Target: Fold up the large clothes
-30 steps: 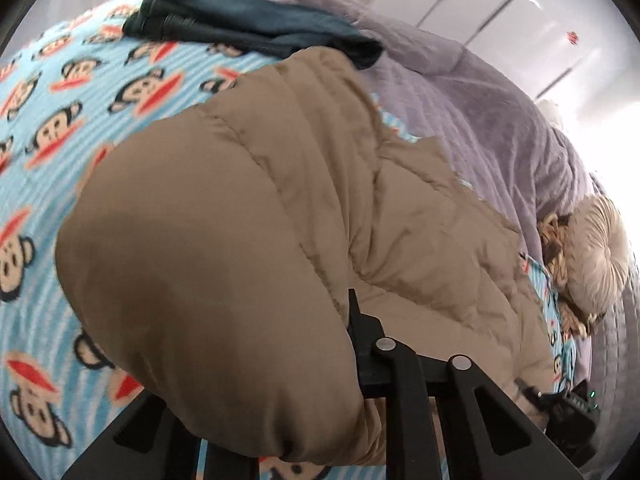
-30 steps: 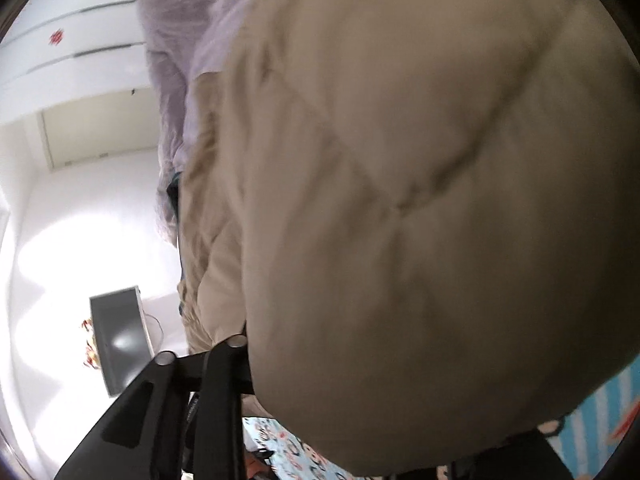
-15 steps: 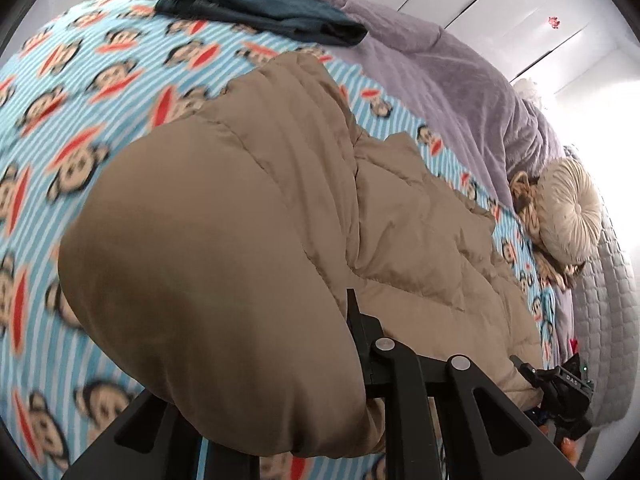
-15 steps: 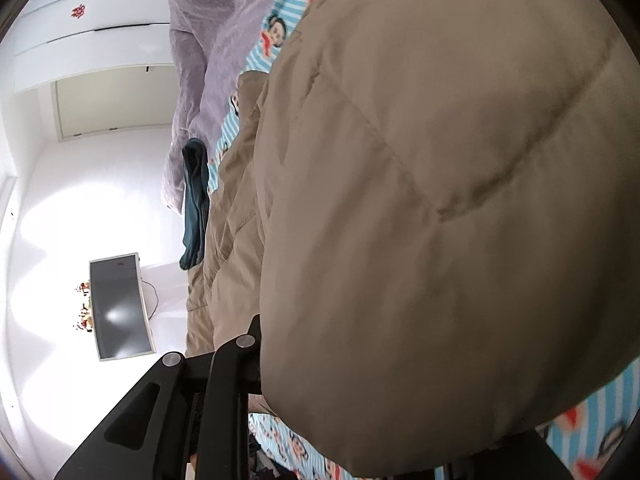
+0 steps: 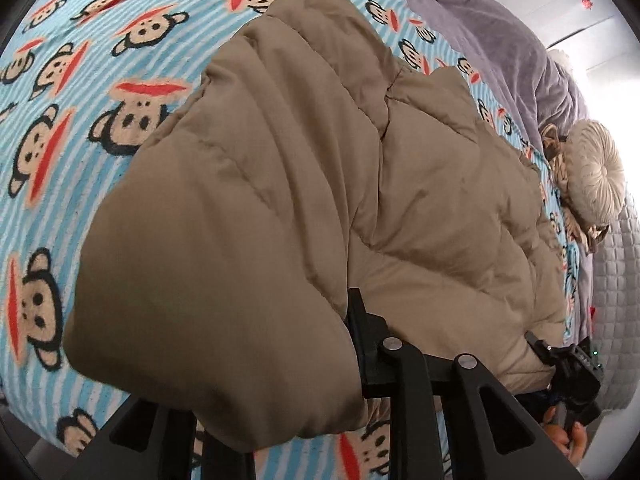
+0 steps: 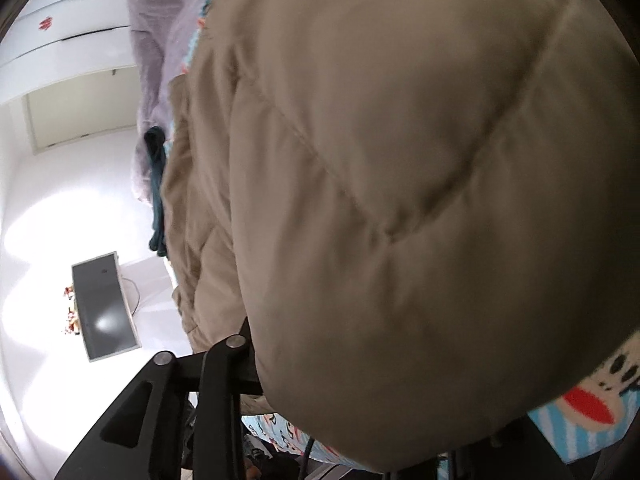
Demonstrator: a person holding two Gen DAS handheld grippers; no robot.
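Coat: a tan quilted puffer coat point(image 5: 400, 184), soft and bulging, stitched in wide channels, is laid across the bed point(image 5: 52, 152), reaching its near edge.
Bed cover: a fleecy blue-striped monkey-print blanket point(image 5: 132, 28) is spread under it; a grey plush blanket point(image 5: 492, 28) is heaped along the far edge.
Left gripper point(image 5: 280, 392): a padded fold of the coat is draped between its jaws, which are opening.
Right gripper point(image 6: 340, 392): a coat fold is held between its jaws, which are opening.

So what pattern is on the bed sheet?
Light blue and white stripes with cartoon monkey faces on the bed sheet, clearest in the left wrist view.
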